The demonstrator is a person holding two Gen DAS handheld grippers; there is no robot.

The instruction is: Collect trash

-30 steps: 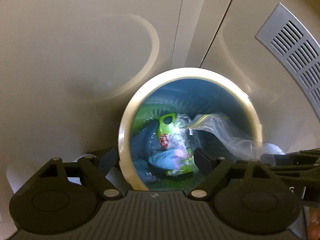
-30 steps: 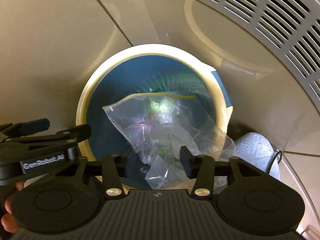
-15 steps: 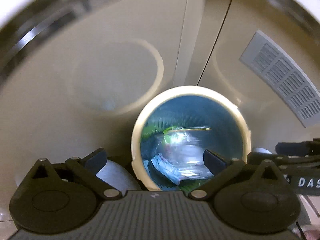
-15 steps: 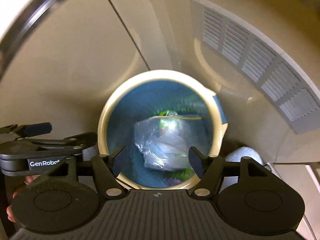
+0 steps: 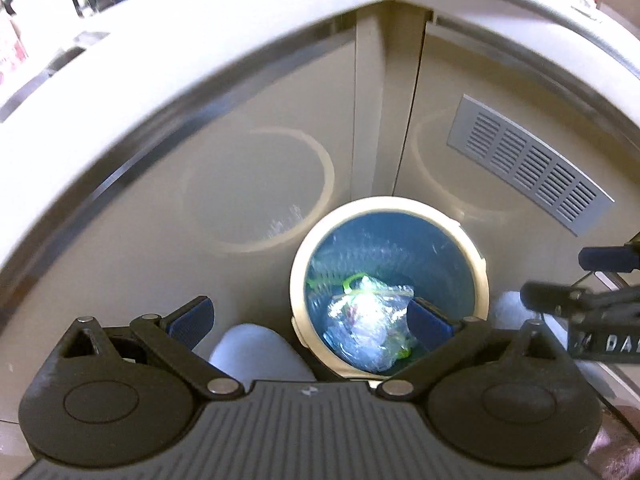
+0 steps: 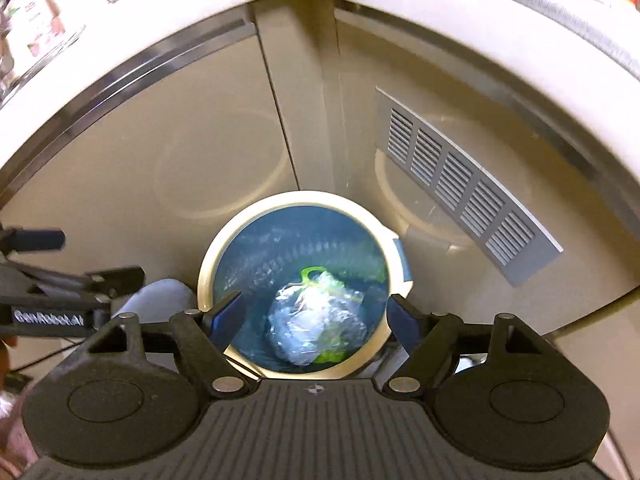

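The clear plastic bag (image 6: 316, 322) now lies at the bottom of the round trash bin (image 6: 208, 264), so this piece of trash looks collected; I judge the drop as done, and whatever else needs picking up lies outside these views. The bin has a cream rim and a blue liner (image 5: 440, 248), and it stands on the floor in the corner where two beige cabinet panels meet, below the counter (image 6: 440, 20). Inside it, the crumpled zip bag rests on top of something bright green (image 5: 352, 280), maybe a wrapper or a plastic loop, though the blur keeps me from saying which. My left gripper (image 5: 310, 318) hangs above and in front of the bin with its fingers spread as wide as they go and nothing between them. My right gripper (image 6: 316, 316) hangs over the bin mouth, its fingers opening further, and the bag sits far below them, untouched by either pad. A grey vent grille (image 6: 464, 184) is set into the right-hand panel. A pale rounded object (image 5: 256, 348) sits just beside the bin, and I cannot tell what it is.
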